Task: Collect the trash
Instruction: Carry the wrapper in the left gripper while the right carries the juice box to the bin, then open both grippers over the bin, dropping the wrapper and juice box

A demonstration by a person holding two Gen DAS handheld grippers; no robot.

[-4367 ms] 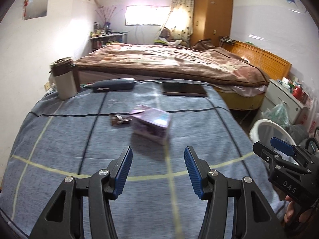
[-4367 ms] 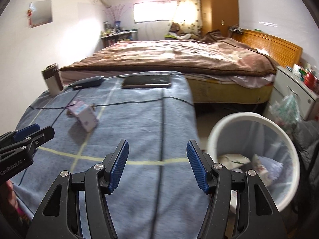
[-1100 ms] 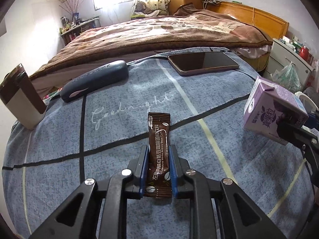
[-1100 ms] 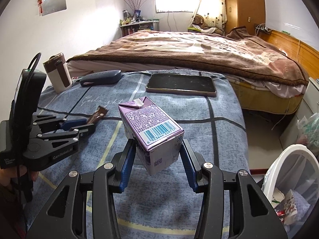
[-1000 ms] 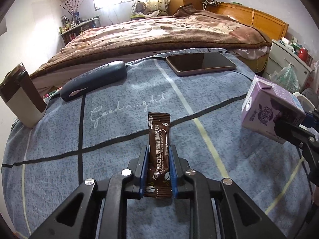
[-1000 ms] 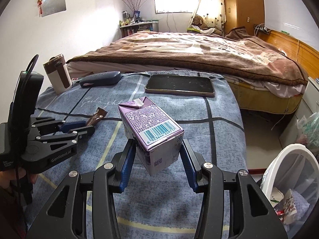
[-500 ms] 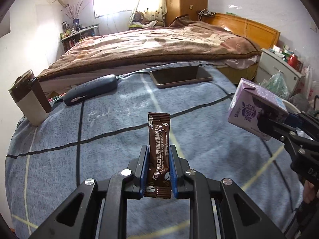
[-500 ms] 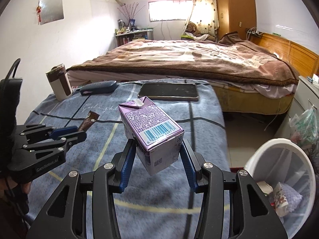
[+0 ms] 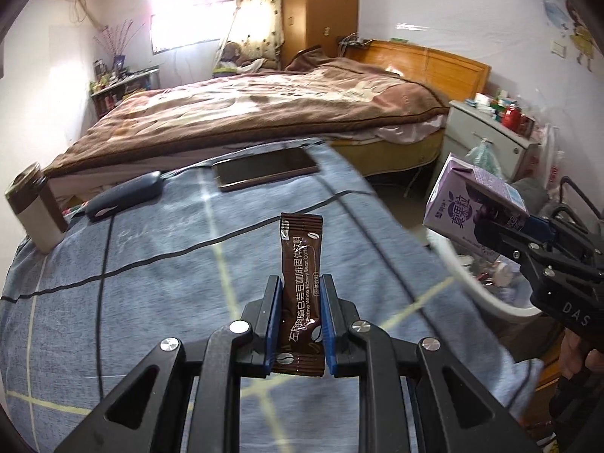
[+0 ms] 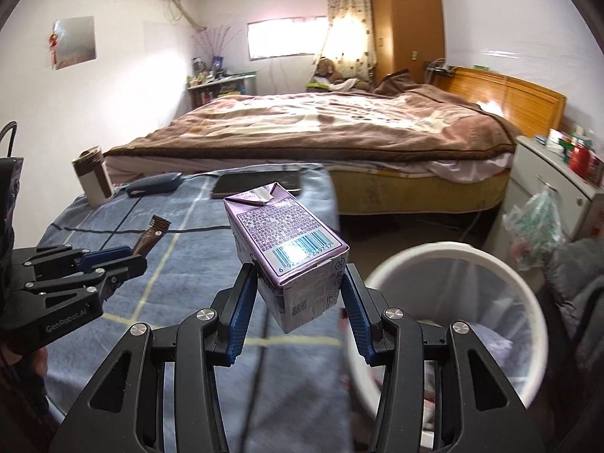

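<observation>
Jaws of the left gripper (image 9: 301,304) pinch a coffee sachet (image 9: 302,264); the right gripper's (image 10: 298,302) clamp a tilted purple carton (image 10: 290,249).

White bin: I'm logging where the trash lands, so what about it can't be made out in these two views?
- White bin, right wrist view: near rim and most contents hidden behind the right gripper and its purple carton.
- Left wrist view: bin rim motion-blurred, cut by the carton.
- Contents: blurred, unidentifiable.
- Bin base: below frame.
</observation>
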